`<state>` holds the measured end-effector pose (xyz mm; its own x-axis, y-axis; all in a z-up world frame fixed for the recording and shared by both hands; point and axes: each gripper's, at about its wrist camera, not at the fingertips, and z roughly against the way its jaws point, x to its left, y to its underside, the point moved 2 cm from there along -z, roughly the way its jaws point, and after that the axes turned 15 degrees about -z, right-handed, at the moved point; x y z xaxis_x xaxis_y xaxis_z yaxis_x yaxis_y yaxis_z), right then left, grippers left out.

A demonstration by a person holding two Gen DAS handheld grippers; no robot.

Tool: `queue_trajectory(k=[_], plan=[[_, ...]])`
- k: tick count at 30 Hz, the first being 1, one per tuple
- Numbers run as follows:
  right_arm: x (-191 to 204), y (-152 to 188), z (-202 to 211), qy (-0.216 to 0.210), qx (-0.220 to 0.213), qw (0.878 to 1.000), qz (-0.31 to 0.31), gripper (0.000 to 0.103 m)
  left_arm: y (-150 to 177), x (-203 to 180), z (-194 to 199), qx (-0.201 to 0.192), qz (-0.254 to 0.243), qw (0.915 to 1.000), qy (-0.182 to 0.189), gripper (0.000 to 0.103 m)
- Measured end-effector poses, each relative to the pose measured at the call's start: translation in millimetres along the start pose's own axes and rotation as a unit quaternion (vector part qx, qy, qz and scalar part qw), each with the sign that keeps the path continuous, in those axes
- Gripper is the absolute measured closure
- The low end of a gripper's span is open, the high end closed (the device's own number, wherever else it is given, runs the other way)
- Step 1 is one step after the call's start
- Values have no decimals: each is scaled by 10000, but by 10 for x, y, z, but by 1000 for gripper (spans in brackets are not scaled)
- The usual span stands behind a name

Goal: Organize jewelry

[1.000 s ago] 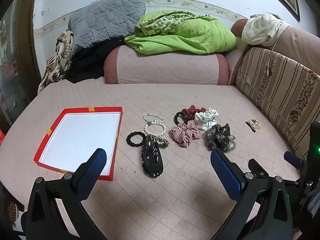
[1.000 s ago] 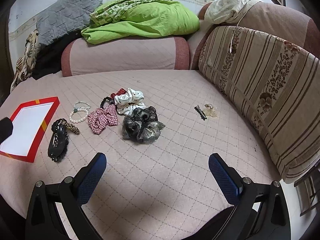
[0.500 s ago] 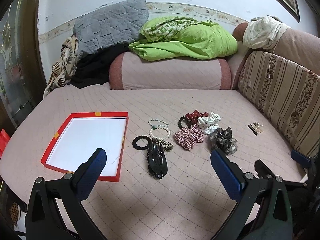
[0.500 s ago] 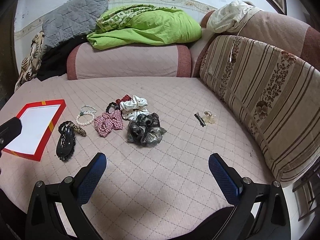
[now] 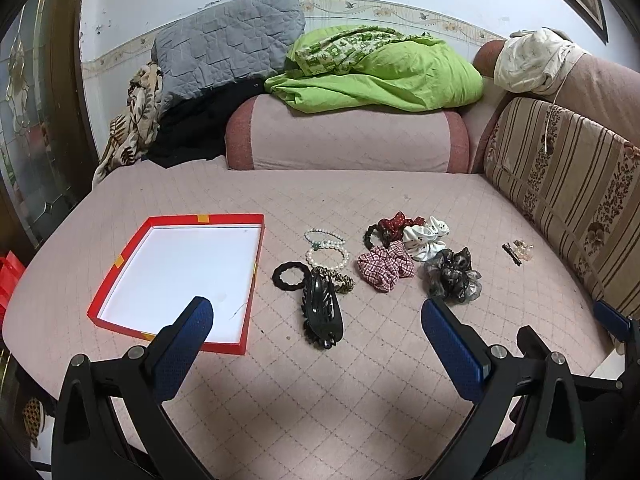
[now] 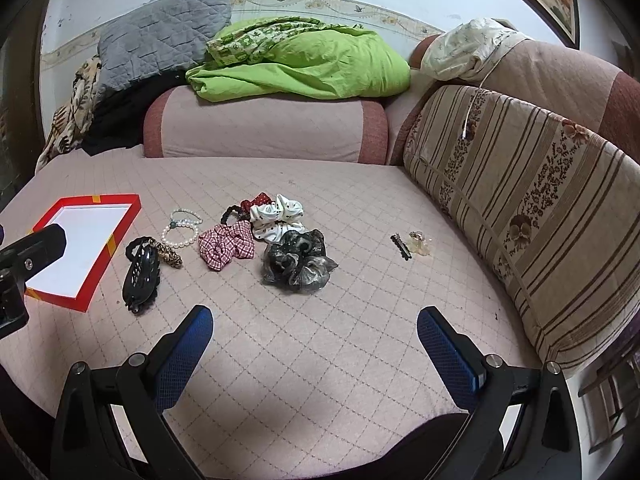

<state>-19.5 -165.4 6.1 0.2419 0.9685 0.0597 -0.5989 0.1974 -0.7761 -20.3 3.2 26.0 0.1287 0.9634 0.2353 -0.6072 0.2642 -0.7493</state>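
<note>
A red-rimmed tray (image 5: 256, 268) with a white floor lies on the pink quilted bed, left of the items; it also shows in the right wrist view (image 6: 98, 272). Beside it lie a black claw clip (image 5: 322, 314) (image 6: 140, 276), a black hair tie (image 5: 289, 277), pearl bracelets (image 5: 326, 248) (image 6: 180, 230), a checked scrunchie (image 5: 386, 266) (image 6: 226, 246), a white scrunchie (image 5: 426, 236), a grey-black scrunchie (image 5: 452, 274) (image 6: 298, 262) and small clips (image 5: 518, 252) (image 6: 414, 244). My left gripper (image 5: 316, 312) and right gripper (image 6: 314, 320) are open and empty, above the bed's near edge.
A pink bolster (image 5: 344, 140) with a green blanket (image 5: 380, 70) and a grey pillow (image 5: 228, 48) lines the back. A striped cushion (image 6: 528, 208) stands along the right. The left gripper's arm (image 6: 24, 256) shows at the right wrist view's left edge.
Both grippers have pulled back and risen, so the bed and items look farther away and more wall shows. Nothing on the bed has moved.
</note>
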Motion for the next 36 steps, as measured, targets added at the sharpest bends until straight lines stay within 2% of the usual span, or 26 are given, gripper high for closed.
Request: queue_trajectory(k=[8, 36], plan=[[-38, 8, -56, 37, 93, 9999, -74, 0, 37, -10, -38, -50, 14, 10000, 46, 0], [-71, 80, -399, 68, 591, 9981, -154, 0, 106, -30, -424, 440, 47, 9985, 321, 0]])
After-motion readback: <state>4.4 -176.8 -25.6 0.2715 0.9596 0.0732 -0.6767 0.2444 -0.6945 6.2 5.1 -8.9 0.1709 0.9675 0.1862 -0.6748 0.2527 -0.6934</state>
